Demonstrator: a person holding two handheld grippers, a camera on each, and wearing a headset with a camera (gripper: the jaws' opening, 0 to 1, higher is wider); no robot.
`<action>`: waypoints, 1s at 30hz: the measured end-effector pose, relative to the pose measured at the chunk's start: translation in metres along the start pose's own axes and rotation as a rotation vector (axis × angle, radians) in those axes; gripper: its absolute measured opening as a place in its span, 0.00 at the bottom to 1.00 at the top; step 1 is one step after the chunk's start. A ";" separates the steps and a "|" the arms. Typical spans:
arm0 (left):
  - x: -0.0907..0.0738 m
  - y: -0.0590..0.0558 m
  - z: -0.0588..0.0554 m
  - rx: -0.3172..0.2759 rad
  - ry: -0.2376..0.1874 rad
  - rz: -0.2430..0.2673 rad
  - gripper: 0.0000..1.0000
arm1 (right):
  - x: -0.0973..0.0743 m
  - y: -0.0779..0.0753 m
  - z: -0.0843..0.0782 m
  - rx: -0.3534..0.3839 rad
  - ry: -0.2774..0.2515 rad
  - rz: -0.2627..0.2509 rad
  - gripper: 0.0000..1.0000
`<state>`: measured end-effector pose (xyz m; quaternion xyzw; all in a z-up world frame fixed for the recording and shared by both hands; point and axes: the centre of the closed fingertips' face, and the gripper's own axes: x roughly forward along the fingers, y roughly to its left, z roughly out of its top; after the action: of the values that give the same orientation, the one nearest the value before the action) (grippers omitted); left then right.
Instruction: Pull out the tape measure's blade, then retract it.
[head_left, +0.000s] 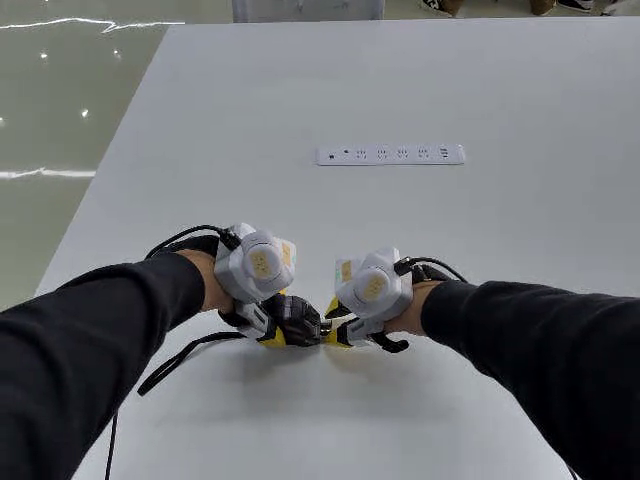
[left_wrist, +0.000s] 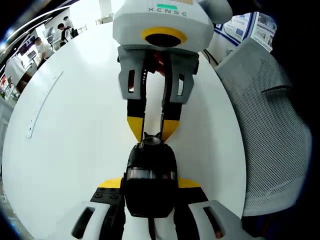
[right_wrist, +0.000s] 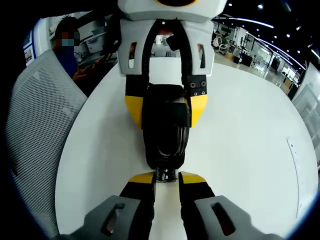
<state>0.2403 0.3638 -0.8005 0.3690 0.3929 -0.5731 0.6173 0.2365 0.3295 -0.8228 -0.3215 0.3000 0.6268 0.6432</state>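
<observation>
- A glossy green floor (head_left: 60, 120) lay off the white desk (head_left: 300, 90) at its 9 o'clock edge.
- A black sleeve (head_left: 90, 330) reached in from 8 o'clock, with a black cable (head_left: 180, 358) looping on the desk just beneath it.
- The left gripper (head_left: 283, 328) sat low in the head view, at about 6 o'clock on the desk. Its fingers (left_wrist: 111, 183) were clamped on either side of the black tape measure (head_left: 295, 318).
- In the left gripper view the tape measure (left_wrist: 150, 180) filled the space between that gripper's (left_wrist: 150, 184) yellow tips, its case resting on the desk.
- The blade tip (left_wrist: 152, 136) poked out of the case at its 12 o'clock end in that view, barely drawn out.
- The right gripper (head_left: 336, 335) met the case from 3 o'clock in the head view. In its own view the right gripper (right_wrist: 166, 178) had its fingers (right_wrist: 143, 178) pinched on the blade tip (right_wrist: 165, 174), with the case (right_wrist: 166, 125) straight ahead at 12 o'clock.
- A second black sleeve (head_left: 540, 340) came in from 4 o'clock.
- A white power strip (head_left: 390, 155) lay flat at 12 o'clock, well apart from the grippers.
- A grey mesh chair (left_wrist: 270, 125) stood at the desk's edge.
</observation>
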 end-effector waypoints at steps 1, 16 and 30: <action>0.000 0.000 0.000 0.000 -0.001 -0.001 0.33 | 0.001 0.001 0.000 -0.002 0.001 0.005 0.13; 0.000 0.000 0.000 -0.004 0.000 -0.004 0.33 | 0.004 0.000 0.000 0.042 0.001 0.037 0.13; -0.001 0.001 0.000 -0.015 -0.006 -0.009 0.33 | 0.002 -0.002 -0.001 0.039 -0.010 0.032 0.10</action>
<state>0.2412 0.3642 -0.8000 0.3608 0.3968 -0.5739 0.6189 0.2384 0.3297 -0.8244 -0.3007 0.3141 0.6326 0.6409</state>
